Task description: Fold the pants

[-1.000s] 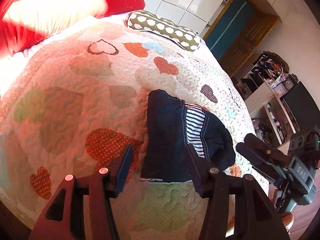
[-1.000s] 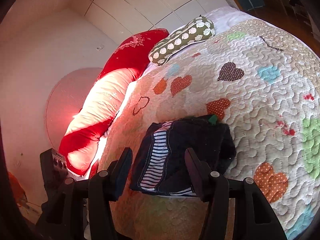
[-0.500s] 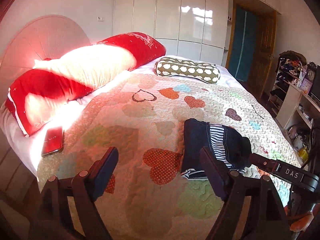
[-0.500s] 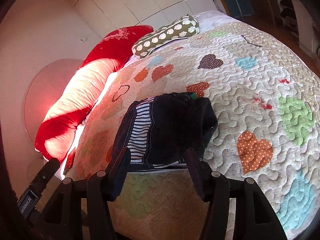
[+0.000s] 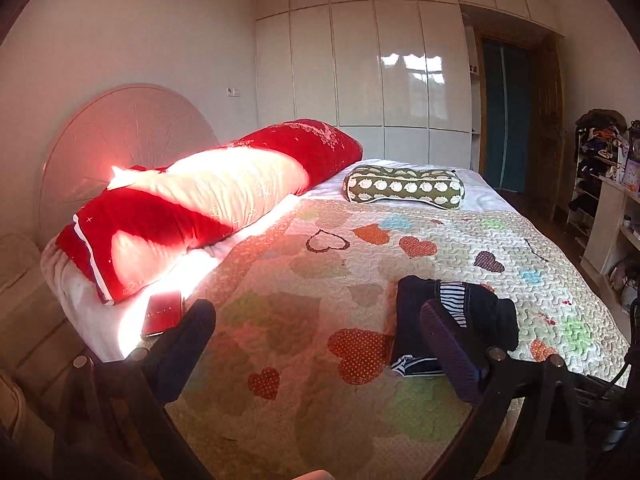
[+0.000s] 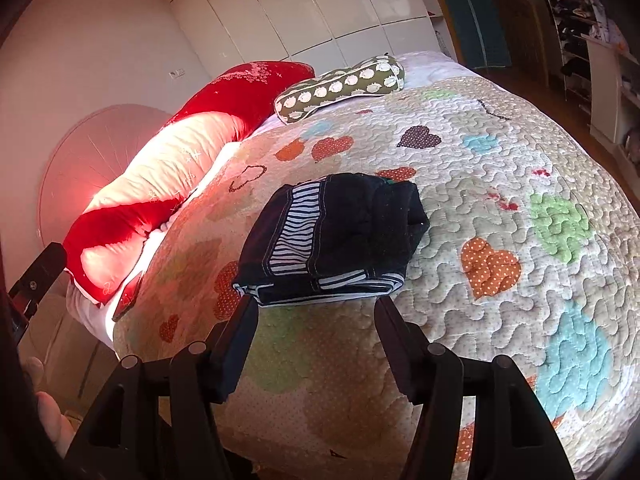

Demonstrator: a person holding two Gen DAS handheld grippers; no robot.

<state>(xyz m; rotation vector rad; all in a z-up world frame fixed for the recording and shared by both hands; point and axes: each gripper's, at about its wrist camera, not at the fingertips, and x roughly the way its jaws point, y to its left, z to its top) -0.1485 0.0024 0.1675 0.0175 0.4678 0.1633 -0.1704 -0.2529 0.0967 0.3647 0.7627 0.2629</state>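
The dark navy pants [image 6: 340,236] with a striped lining lie folded in a compact bundle on the heart-patterned quilt [image 6: 500,184]. They also show in the left wrist view [image 5: 448,320], partly behind my right finger. My left gripper [image 5: 316,320] is open and empty, held back from the bed's near edge, to the left of the bundle. My right gripper [image 6: 316,308] is open and empty, just short of the bundle's near edge and not touching it.
A long red and white pillow [image 5: 208,200] and a green patterned bolster [image 5: 404,188] lie at the head of the bed. A red phone [image 5: 162,314] lies at the bed's left edge. White wardrobes [image 5: 380,72] stand behind. Cluttered shelves [image 5: 600,168] stand at the right.
Both grippers have pulled back and up from the folded pants. The left view has swung up from the quilt to take in the whole room. The bundle has not moved.
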